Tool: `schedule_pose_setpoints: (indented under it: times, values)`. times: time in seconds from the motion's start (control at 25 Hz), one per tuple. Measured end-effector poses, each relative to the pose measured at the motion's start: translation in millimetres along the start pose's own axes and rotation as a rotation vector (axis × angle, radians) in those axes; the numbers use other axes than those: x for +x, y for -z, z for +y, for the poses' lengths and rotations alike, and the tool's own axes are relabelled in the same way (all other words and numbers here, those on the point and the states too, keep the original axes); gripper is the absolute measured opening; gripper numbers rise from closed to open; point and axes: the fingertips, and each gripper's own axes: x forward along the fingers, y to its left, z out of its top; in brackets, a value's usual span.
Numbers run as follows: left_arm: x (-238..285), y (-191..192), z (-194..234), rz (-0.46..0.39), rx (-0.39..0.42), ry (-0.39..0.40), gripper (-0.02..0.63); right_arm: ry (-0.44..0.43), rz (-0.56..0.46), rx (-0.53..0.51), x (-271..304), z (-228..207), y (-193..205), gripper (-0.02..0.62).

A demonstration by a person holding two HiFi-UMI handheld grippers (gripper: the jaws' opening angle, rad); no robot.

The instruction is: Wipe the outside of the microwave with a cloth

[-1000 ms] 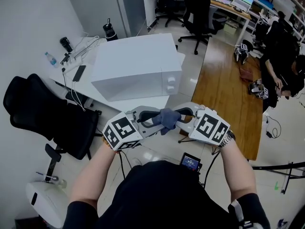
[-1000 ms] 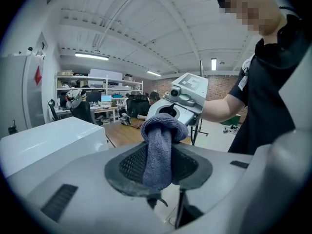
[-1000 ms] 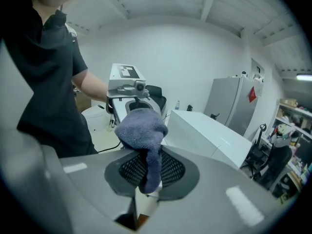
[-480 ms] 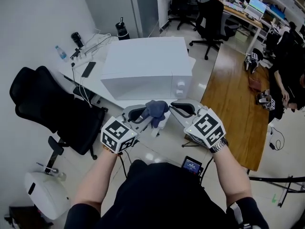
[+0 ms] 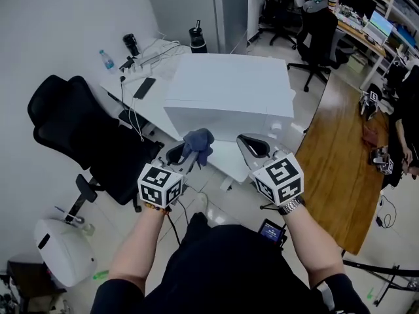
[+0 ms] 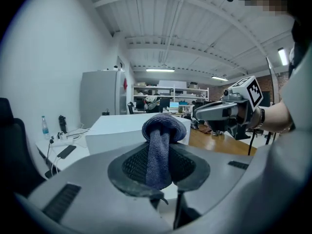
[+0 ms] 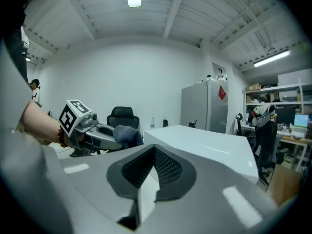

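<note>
The white microwave [image 5: 229, 93] stands on a white table, just beyond both grippers. My left gripper [image 5: 188, 152] is shut on a blue-grey cloth [image 5: 198, 140]; its jaws have just been closing on it. In the left gripper view the cloth [image 6: 163, 128] hangs bunched between the pads, over the gripper [image 6: 159, 152], with the microwave [image 6: 122, 130] behind. My right gripper [image 5: 249, 142] is beside it to the right, near the microwave's front corner, shut and empty. The right gripper view shows its tips [image 7: 155, 151] meeting, the microwave [image 7: 204, 145] ahead, and the cloth [image 7: 127, 134] off to the left.
A black office chair [image 5: 85, 142] stands left of the white table [image 5: 141, 93], which carries a phone, cables and bottles. A long wooden table [image 5: 340, 156] runs along the right, where a person [image 5: 407, 103] sits. A grey cabinet [image 5: 229, 5] stands behind.
A second ago both grippers met at the cloth. The right gripper has come off it and moved right. The left carries the cloth alone, closer to the microwave.
</note>
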Motion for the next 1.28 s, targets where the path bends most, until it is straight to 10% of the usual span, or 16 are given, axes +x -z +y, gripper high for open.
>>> schedule_pose_setpoints:
  times: [0.64,1.28]
  values:
    - [-8,56,166,0.017,-0.137,-0.233,0.095,0.030,-0.044,0.004,123,-10,-42,0.002]
    - [59,75,223,0.072,-0.120,-0.064,0.095,0.075,-0.057,0.029,212,-32,-69,0.001]
